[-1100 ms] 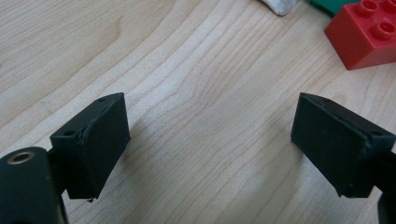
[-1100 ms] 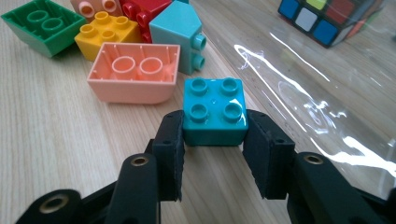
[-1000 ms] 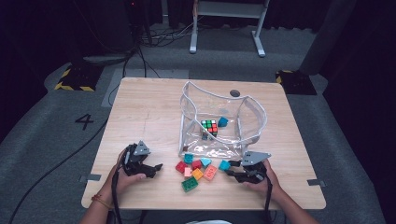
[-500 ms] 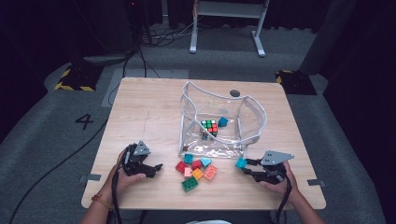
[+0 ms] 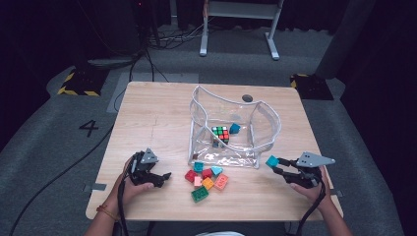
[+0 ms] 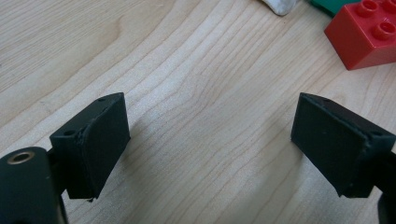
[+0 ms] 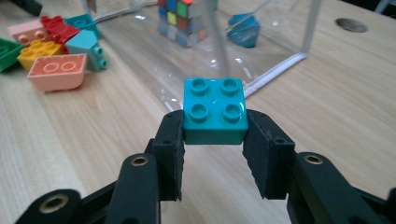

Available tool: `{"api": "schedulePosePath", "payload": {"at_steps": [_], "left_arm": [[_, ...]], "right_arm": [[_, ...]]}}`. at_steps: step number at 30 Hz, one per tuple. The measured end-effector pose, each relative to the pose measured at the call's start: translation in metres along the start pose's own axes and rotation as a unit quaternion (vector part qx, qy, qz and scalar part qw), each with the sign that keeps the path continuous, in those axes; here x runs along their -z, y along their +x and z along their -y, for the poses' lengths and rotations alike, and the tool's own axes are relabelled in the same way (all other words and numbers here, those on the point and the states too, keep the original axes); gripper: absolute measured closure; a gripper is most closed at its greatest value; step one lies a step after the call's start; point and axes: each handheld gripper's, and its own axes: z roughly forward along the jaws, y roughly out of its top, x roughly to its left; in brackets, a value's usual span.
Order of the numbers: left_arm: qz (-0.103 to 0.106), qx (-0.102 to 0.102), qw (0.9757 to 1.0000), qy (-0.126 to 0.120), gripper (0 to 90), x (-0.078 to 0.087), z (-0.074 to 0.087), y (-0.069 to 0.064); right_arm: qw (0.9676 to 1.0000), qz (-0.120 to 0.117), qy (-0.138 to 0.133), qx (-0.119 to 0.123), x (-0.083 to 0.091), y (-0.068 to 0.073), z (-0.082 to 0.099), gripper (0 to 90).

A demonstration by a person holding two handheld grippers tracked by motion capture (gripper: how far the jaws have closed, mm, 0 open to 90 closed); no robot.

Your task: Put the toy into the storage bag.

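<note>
My right gripper [image 5: 277, 164] [image 7: 215, 135] is shut on a teal four-stud brick [image 7: 214, 111] [image 5: 272, 161], lifted off the table right of the clear bag [image 5: 231, 129]. Inside the bag lie a colour cube [image 5: 221, 134] [image 7: 183, 17] and a blue brick [image 5: 235, 128] [image 7: 243, 29]. A pile of loose bricks [image 5: 206, 178] in red, pink, orange, teal and green lies in front of the bag. My left gripper [image 5: 163, 178] [image 6: 210, 140] rests open on the wood left of the pile, nothing between its jaws. A red brick [image 6: 366, 32] lies beyond its right jaw.
The wooden table [image 5: 157, 118] has a round cable hole [image 5: 247, 98] behind the bag. Its front edge runs just under both hands. A desk frame [image 5: 238, 24] and cables stand on the dark floor beyond.
My right gripper has carried the teal brick from the pile's right edge out to the right and a little upward. The left gripper has stayed where it was.
</note>
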Motion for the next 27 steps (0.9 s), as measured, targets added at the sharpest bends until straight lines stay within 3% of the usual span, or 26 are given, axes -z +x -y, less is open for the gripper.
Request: {"api": "schedulePosePath", "payload": {"at_steps": [12,22,27], "left_arm": [[0.000,0.000,1.0000,0.000,11.6,0.000,0.000,0.000],[-0.001,0.000,1.0000,-0.001,11.5,0.000,0.000,0.000],[0.000,0.001,1.0000,0.000,11.5,0.000,0.000,0.000]], "right_arm": [[0.9990,0.032,-0.028,-0.012,0.019,-0.028,-0.024,59.2],[0.9972,0.056,-0.050,0.007,0.037,-0.049,-0.064,59.2],[0.9952,0.061,-0.075,0.014,0.044,-0.056,-0.086,59.2]]}}
